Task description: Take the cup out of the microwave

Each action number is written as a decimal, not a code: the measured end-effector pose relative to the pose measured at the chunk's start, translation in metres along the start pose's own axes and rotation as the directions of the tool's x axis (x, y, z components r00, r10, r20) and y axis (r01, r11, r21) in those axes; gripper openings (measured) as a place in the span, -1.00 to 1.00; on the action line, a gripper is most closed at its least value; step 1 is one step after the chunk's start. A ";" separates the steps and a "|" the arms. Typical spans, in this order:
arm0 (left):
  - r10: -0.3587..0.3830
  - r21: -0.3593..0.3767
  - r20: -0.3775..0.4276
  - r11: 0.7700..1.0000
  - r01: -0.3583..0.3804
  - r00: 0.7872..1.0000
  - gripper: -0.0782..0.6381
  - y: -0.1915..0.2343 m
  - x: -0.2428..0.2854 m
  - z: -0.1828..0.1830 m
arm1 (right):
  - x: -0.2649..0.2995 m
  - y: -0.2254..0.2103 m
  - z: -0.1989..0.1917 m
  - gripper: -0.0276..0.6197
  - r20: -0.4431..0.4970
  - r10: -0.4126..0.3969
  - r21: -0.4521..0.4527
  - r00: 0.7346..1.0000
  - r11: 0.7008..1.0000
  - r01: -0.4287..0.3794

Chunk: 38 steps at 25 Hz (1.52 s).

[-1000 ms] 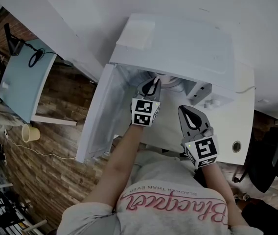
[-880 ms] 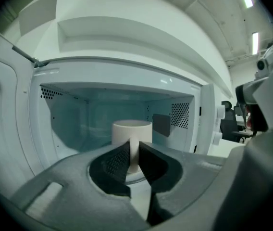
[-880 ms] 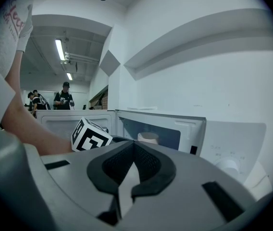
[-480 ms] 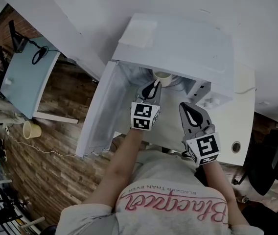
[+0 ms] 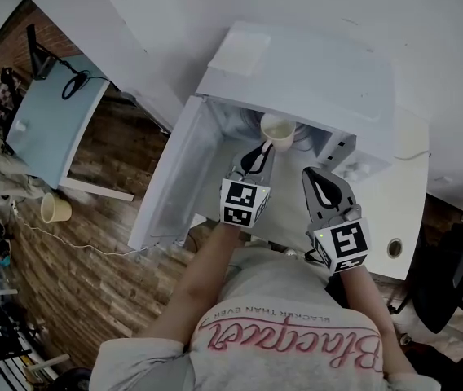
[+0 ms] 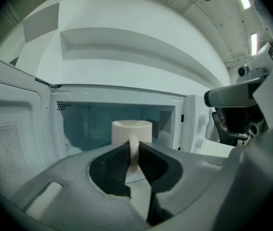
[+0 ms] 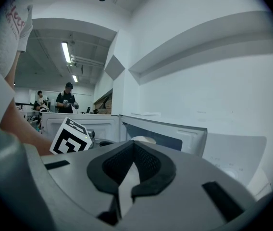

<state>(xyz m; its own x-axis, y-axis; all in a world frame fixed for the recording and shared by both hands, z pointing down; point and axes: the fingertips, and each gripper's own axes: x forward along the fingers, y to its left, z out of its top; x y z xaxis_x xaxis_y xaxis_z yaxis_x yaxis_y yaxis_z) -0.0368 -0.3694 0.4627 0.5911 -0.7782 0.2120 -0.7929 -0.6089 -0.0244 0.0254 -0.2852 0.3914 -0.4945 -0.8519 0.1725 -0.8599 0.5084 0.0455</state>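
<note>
A cream cup (image 5: pixel 279 129) hangs at the mouth of the white microwave (image 5: pixel 313 80), whose door (image 5: pixel 174 182) stands open to the left. My left gripper (image 5: pixel 262 147) is shut on the cup's handle. In the left gripper view the cup (image 6: pixel 131 128) stands upright just past the jaws, its handle pinched in my left gripper (image 6: pixel 133 149), with the microwave cavity (image 6: pixel 86 121) behind it. My right gripper (image 5: pixel 312 173) hovers shut and holding nothing just right of the left one, in front of the control panel. In the right gripper view its jaws meet at my right gripper (image 7: pixel 133 159).
The microwave sits on a white table (image 5: pixel 399 210) with a round cable hole (image 5: pixel 394 248). A blue-topped desk (image 5: pixel 44 120) stands on the wooden floor to the left. The open door (image 6: pixel 9 134) walls off the left side. People stand far off in the right gripper view.
The left gripper has drawn back toward me with the cup, which has come out from deep in the cavity to its mouth. The right gripper has barely moved.
</note>
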 end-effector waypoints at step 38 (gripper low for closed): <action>-0.002 0.009 0.074 1.000 0.002 0.997 -0.66 -0.028 -0.076 0.060 | 0.000 0.007 0.012 -0.89 0.045 0.019 -0.006 0.999 1.000 -0.018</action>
<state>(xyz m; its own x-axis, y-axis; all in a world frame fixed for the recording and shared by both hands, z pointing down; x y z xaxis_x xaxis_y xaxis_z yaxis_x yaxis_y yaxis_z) -0.0503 -0.3023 0.3890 0.6024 -0.7860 0.1393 -0.7904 -0.6117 -0.0331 0.0179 -0.2827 0.3800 -0.5156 -0.8471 0.1286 -0.8499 0.5247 0.0485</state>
